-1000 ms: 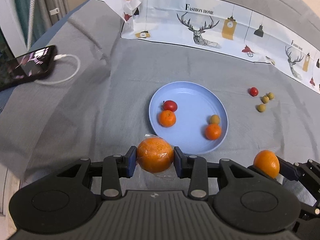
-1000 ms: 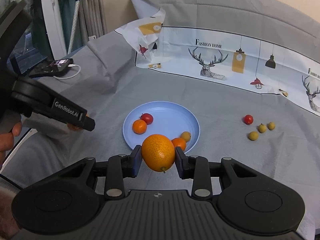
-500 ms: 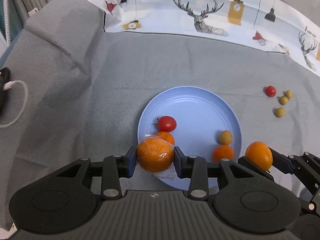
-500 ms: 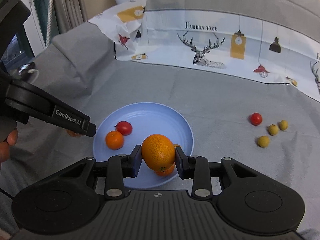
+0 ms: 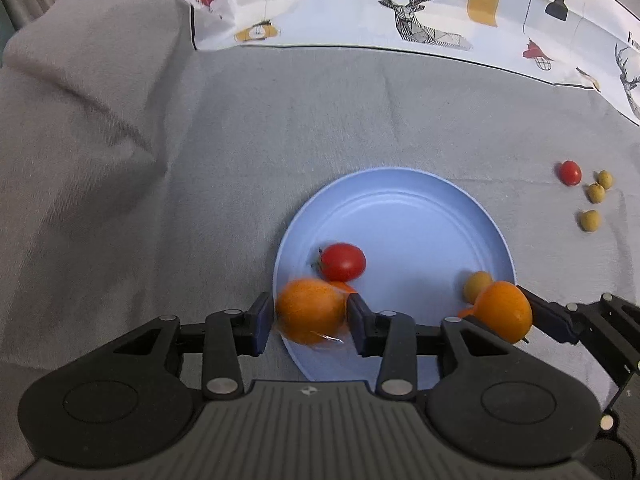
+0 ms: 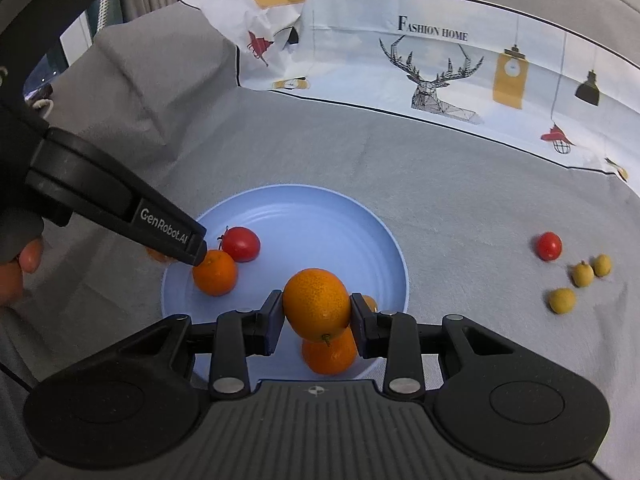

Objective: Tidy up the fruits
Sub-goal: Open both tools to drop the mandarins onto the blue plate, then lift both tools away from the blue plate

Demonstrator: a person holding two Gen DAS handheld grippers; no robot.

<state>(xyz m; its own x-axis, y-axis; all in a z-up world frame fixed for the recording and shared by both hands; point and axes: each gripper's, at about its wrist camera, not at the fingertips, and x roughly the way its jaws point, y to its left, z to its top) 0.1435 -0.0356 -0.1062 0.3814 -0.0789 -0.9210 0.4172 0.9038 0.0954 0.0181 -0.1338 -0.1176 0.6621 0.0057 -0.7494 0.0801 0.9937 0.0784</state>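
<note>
Both grippers carry fruit over the blue plate (image 5: 400, 200), so the step in hand looks like setting both pieces down. The left gripper (image 5: 308, 316) has its jaws closed on a wrapped orange (image 5: 310, 310), clear film trailing beneath it, hanging over the plate's rim at about 8 o'clock, just in front of a red tomato (image 5: 343, 262). The right gripper (image 6: 318, 318) has its jaws closed on a bare orange (image 6: 318, 304) above the plate's 6 o'clock edge, directly over a small tangerine (image 6: 328, 354) lying there. To do this well, each orange should go lower before release, toward the bare middle of the plate around 12 o'clock, so it neither drops on the fruit below nor rolls off the rim. Open the jaws slowly; round fruit rolls easily, and the film may cling to a pad. On the grey cloth (image 6: 460, 208) at 3 o'clock, a second tomato (image 6: 549, 245) and three small yellow fruits (image 6: 582, 274) remain off the plate.
</note>
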